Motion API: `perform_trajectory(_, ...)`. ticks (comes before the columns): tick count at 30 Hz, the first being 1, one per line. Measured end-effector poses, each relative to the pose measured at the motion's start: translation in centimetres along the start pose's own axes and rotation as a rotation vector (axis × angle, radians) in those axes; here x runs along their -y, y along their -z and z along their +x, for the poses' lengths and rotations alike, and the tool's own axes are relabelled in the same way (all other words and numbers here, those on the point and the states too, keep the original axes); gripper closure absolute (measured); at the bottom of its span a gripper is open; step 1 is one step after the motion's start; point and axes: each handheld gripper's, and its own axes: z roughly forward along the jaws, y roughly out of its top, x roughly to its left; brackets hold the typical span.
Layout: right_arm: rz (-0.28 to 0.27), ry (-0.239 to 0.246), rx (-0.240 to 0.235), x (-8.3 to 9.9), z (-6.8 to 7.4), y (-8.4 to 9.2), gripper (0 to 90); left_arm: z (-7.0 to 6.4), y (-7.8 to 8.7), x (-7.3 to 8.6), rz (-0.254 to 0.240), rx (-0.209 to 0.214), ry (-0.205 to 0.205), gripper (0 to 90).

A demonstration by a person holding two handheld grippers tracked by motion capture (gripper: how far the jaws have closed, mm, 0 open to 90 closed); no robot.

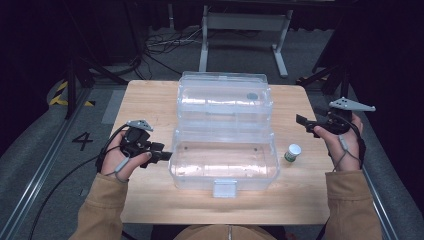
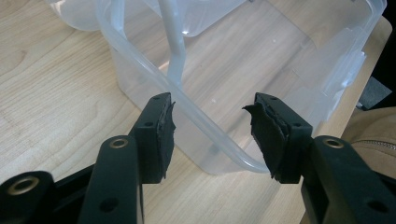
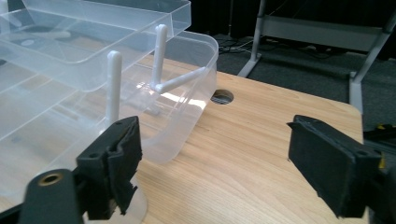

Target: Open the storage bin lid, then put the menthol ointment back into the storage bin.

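Clear plastic storage box with hinged lid flipped open [image 1: 223, 160] sits mid desk [image 1: 150, 100], latch toward near edge. Looks empty, so probably light; thin walls likely flex and feel slick, scoots easy on wood. Your left hand-held gripper [image 2: 210, 135] released, jaws straddling box's left rim corner, pads not pressing. Right hand-held gripper [image 1: 306, 124] released too, nothing between jaws, off near right edge. Grab thick rim, not wall. Small white-capped green bottle [image 1: 292, 152] just beside box's right end, don't bump it.
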Motion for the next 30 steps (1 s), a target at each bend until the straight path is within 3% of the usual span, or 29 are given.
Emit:
perform_trajectory(3,0.008,0.010,-0.056,-0.1,0.0,0.6,37.2,0.1,0.0,0.0,0.001,-0.001,0.002,49.1)
perform_trajectory(10,0.042,0.038,-0.093,-0.2,-0.2,1.3,40.1,0.3,0.1,0.1,0.001,-0.001,0.003,49.0)
perform_trajectory(16,0.063,0.034,-0.121,-0.3,-0.3,1.7,43.6,0.4,0.3,0.2,-0.002,-0.003,0.009,48.5)
perform_trajectory(18,0.117,-0.004,-0.116,-0.4,-0.3,1.9,46.5,0.5,0.4,0.3,-0.003,-0.006,0.011,48.5)
perform_trajectory(22,0.194,-0.013,-0.129,-0.4,-0.3,1.9,47.4,0.6,0.3,0.3,0.000,-0.005,0.014,48.4)
perform_trajectory(30,0.288,0.024,-0.117,0.1,-0.3,1.3,42.8,0.7,0.4,0.3,0.003,-0.012,0.014,48.0)
